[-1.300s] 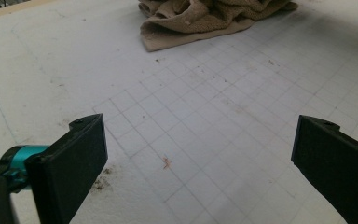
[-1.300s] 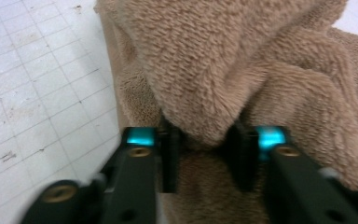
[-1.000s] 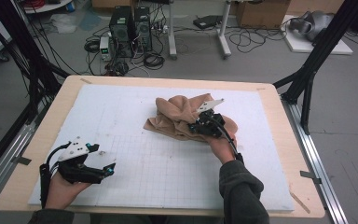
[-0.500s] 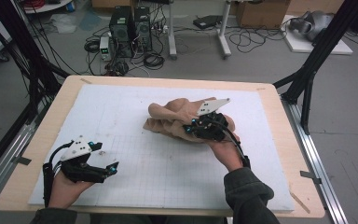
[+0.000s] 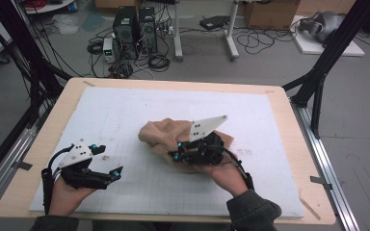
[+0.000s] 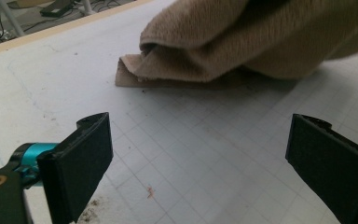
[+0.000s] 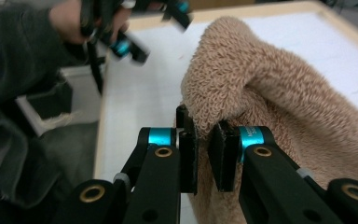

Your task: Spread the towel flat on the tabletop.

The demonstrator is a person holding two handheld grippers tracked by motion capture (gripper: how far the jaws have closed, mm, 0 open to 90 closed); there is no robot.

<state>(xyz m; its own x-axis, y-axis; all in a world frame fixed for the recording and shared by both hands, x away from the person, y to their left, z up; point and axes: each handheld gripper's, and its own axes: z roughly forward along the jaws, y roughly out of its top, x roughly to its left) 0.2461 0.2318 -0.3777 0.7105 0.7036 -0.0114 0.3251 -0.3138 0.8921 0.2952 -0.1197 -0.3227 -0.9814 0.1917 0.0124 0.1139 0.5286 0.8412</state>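
At the desk's centre, the right hand-held gripper pinched a tan towel's fold, while the left hand-held gripper rested released at eight o'clock amid bare mat.

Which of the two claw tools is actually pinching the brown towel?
The right gripper: its jaws are clamped on a fold of the towel. The left gripper rests apart on the mat, jaws wide open and empty.

No text, label, brand, number or sign can be read in any of the views. Faint marks show on a turquoise collar of the right-hand tongs in the right gripper view, too blurred to make out as letters.
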